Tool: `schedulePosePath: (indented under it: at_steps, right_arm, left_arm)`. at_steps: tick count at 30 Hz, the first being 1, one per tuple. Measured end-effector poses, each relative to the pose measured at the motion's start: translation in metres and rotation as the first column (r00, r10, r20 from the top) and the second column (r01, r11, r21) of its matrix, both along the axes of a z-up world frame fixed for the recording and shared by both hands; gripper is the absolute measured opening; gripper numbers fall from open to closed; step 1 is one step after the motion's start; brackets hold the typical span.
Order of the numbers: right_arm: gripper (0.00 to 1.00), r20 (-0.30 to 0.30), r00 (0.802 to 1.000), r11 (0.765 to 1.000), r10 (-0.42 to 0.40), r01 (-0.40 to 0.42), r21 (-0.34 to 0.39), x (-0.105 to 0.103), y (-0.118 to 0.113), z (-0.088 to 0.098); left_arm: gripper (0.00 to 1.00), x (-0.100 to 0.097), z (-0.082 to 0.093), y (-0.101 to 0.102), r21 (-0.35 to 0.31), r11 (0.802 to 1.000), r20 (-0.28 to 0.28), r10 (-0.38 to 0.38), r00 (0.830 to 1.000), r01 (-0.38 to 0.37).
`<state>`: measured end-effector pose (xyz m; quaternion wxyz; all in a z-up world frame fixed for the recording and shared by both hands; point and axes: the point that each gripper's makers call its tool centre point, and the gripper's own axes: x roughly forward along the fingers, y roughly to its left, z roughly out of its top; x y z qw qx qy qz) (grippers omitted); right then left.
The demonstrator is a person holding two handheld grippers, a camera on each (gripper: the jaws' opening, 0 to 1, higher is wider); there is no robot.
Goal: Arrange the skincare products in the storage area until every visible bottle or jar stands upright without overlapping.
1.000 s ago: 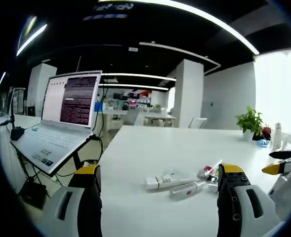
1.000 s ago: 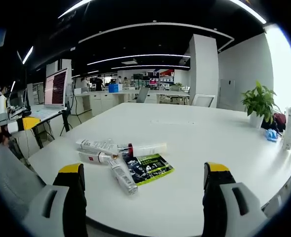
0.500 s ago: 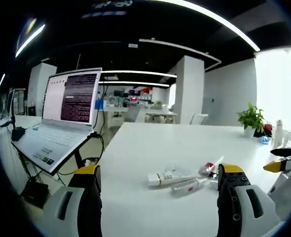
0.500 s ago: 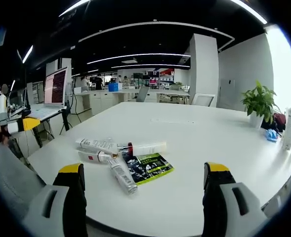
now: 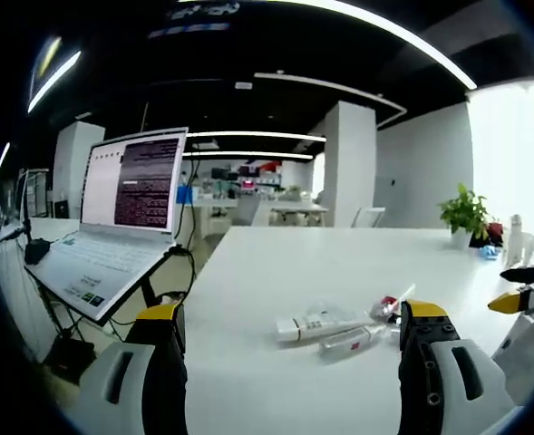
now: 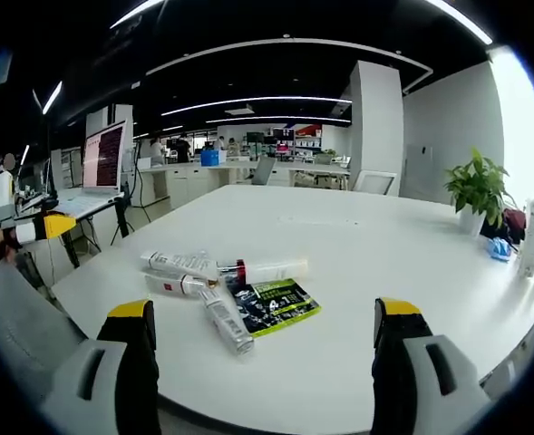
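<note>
Several skincare tubes lie flat in a loose pile on the white table (image 6: pixel 357 263). In the right gripper view I see a white tube (image 6: pixel 178 264), a red-capped tube (image 6: pixel 265 270), a small red-labelled tube (image 6: pixel 171 285), a grey tube (image 6: pixel 224 319) and a green-black sachet (image 6: pixel 271 305). The left gripper view shows the white tube (image 5: pixel 316 323) and the red-labelled tube (image 5: pixel 350 340) ahead. My left gripper (image 5: pixel 289 373) is open, short of the pile. My right gripper (image 6: pixel 262 370) is open too, a little before the sachet. The left gripper's yellow tip (image 6: pixel 51 225) enters at the left.
An open laptop (image 5: pixel 126 213) on a stand sits off the table's left side. A potted plant (image 6: pixel 475 188) and a white bottle (image 6: pixel 530 236) stand at the far right edge. The right gripper's yellow tip (image 5: pixel 520 299) shows at the right. Bare tabletop stretches behind the pile.
The left gripper view has drifted slightly, so the tubes and laptop sit a little further right. The right gripper view is almost unchanged. Nothing on the table has moved.
</note>
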<state>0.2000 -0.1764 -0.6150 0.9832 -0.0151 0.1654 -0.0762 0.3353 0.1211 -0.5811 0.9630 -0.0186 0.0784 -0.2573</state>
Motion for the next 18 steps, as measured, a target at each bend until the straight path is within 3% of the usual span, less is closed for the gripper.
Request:
schedulePosePath:
  at_steps: [18]
  right_arm:
    - [1.00, -0.011, 1.000, 1.000, 0.005, -0.005, -0.004, -0.0008, 0.0011, -0.0007]
  left_arm:
    - [0.97, 0.0013, -0.0024, 0.0026, 0.027, 1.000, 0.008, 0.010, 1.000, -0.010]
